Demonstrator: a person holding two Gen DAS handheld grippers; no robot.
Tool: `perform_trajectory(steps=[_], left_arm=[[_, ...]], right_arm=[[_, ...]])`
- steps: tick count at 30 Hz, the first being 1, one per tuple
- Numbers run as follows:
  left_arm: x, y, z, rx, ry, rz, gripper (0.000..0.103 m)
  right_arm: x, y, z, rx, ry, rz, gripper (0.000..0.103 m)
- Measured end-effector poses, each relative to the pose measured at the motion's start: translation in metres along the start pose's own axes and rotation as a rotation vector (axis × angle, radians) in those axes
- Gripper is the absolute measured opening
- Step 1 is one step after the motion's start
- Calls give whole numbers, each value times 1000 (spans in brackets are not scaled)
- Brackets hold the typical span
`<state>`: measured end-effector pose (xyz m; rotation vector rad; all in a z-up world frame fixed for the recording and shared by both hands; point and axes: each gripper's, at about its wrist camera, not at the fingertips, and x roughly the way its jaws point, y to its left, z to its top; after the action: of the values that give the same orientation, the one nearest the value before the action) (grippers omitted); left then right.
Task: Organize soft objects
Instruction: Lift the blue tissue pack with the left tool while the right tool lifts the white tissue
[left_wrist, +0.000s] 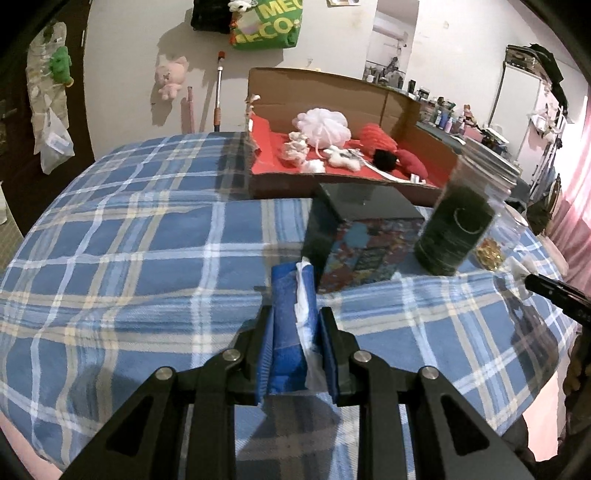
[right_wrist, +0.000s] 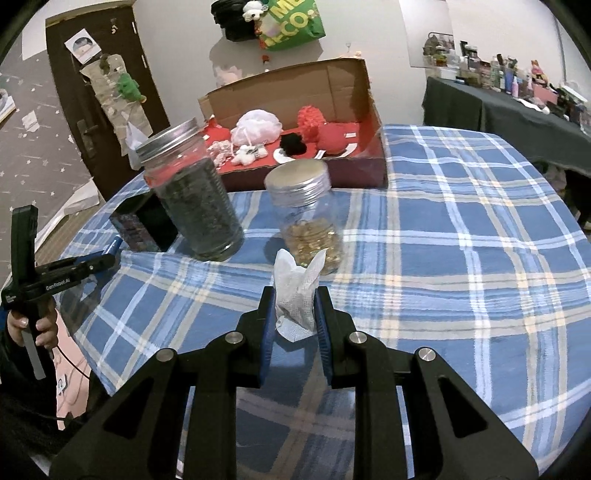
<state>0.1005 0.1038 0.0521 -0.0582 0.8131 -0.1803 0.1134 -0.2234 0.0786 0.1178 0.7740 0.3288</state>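
Note:
My left gripper (left_wrist: 295, 314) is shut on a blue tissue packet (left_wrist: 286, 343) with a white tissue (left_wrist: 304, 317) sticking out of it, held above the plaid tablecloth. My right gripper (right_wrist: 295, 291) is shut on a crumpled white tissue (right_wrist: 297, 299) just in front of the gold-filled jar. Behind both stands a cardboard box (left_wrist: 332, 92) (right_wrist: 280, 92) with a red lining. In it lie a white bath pouf (left_wrist: 323, 123) (right_wrist: 258, 127), red knitted pieces (left_wrist: 376, 136) (right_wrist: 312, 118), a black pompom (left_wrist: 384, 158) (right_wrist: 291, 144) and small white fluffy items (left_wrist: 343, 157).
A tall jar of dark stuff (left_wrist: 458, 229) (right_wrist: 195, 206), a shorter jar of gold bits (right_wrist: 310, 232) and a dark printed tin (left_wrist: 358, 240) stand between me and the box. The plaid-covered table (left_wrist: 129, 240) (right_wrist: 461, 240) spreads around them. A person's hand (right_wrist: 33, 325) holds the left gripper at the table's left edge.

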Motion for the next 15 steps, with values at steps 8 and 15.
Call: perform_trajectory(steps=[8,15], left_arm=[[7,11,14,2,14,7,26],[21,20,31,28,31,-6,26]], right_arm=[[-1,-18,10,39,9,-18,20],[3,-36,27,58,19,-54,20]])
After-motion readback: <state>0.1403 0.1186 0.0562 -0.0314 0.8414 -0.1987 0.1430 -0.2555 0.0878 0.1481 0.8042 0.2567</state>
